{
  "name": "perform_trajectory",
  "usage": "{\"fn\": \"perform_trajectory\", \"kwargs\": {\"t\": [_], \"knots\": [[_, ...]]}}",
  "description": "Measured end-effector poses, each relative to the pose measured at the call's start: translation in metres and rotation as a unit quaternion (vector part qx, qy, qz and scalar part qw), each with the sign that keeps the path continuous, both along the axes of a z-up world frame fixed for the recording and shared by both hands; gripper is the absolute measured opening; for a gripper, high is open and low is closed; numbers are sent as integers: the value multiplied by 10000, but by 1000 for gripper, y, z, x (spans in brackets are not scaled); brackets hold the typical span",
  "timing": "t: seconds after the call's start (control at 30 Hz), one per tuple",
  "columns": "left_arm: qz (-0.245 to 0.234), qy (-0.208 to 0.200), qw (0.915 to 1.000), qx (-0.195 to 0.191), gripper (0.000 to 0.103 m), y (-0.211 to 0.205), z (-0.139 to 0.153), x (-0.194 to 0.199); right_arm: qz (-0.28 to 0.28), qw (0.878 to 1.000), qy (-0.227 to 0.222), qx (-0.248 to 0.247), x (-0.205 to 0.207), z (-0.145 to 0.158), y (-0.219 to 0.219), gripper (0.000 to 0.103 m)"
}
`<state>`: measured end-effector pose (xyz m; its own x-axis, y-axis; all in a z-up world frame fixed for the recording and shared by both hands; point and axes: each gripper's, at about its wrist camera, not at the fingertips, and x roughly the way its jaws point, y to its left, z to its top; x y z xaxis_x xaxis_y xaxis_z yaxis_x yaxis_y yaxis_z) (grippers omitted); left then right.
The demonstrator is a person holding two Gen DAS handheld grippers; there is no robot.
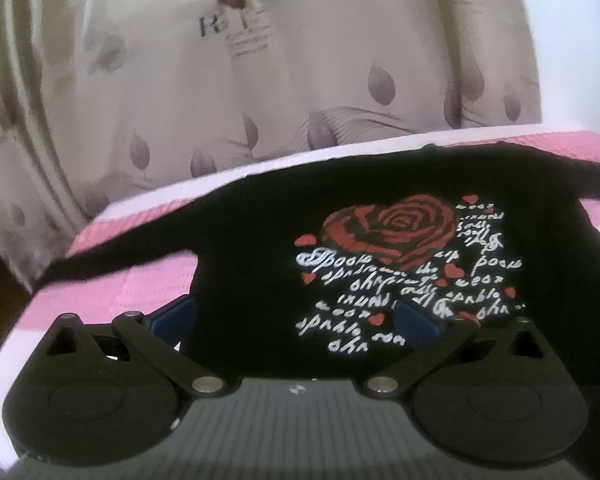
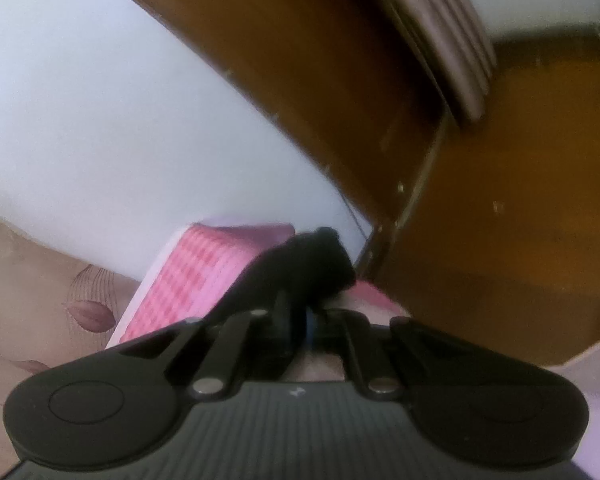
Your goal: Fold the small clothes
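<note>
My right gripper (image 2: 306, 316) pinches the black shirt's (image 1: 260, 248) edge; left gripper (image 1: 296, 316) wide open over it, its sleeves running left-right across the pink blanket (image 1: 140, 284).

From my left wrist view, the black shirt (image 1: 252, 264) runs under the left tongs (image 1: 296, 316), so its near hem is hidden, and its script stays unreadable. Through the right wrist camera, blur swallows the wooden furniture (image 2: 500, 240), and the right tongs (image 2: 306, 320) cover the fabric they pinch.

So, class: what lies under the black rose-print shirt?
The black shirt lies spread on a pink-and-white checked cover, which shows around its edges. Whatever is directly beneath the shirt's middle is covered and cannot be seen.
</note>
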<state>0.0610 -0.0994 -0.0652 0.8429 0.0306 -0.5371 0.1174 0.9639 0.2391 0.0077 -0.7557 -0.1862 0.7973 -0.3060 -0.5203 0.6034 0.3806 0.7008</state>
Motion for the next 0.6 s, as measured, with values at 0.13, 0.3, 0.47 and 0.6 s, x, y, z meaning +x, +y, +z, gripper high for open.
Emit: {"fn": "perform_trajectory", "kwargs": {"t": [0.13, 0.3, 0.47, 0.6], "knots": [[207, 177, 9983, -508, 103, 32, 2, 2, -401, 9991, 16, -103, -23, 15, 22, 18], [757, 279, 9906, -1104, 103, 101, 8, 8, 355, 9939, -433, -954, -38, 42, 119, 18], [1371, 135, 9772, -1615, 103, 194, 12, 19, 1852, 9719, -735, -1252, -16, 51, 236, 36], [1762, 181, 9631, -2025, 101, 290, 14, 42, 2732, 9473, -756, -1493, 4, 57, 321, 37]]}}
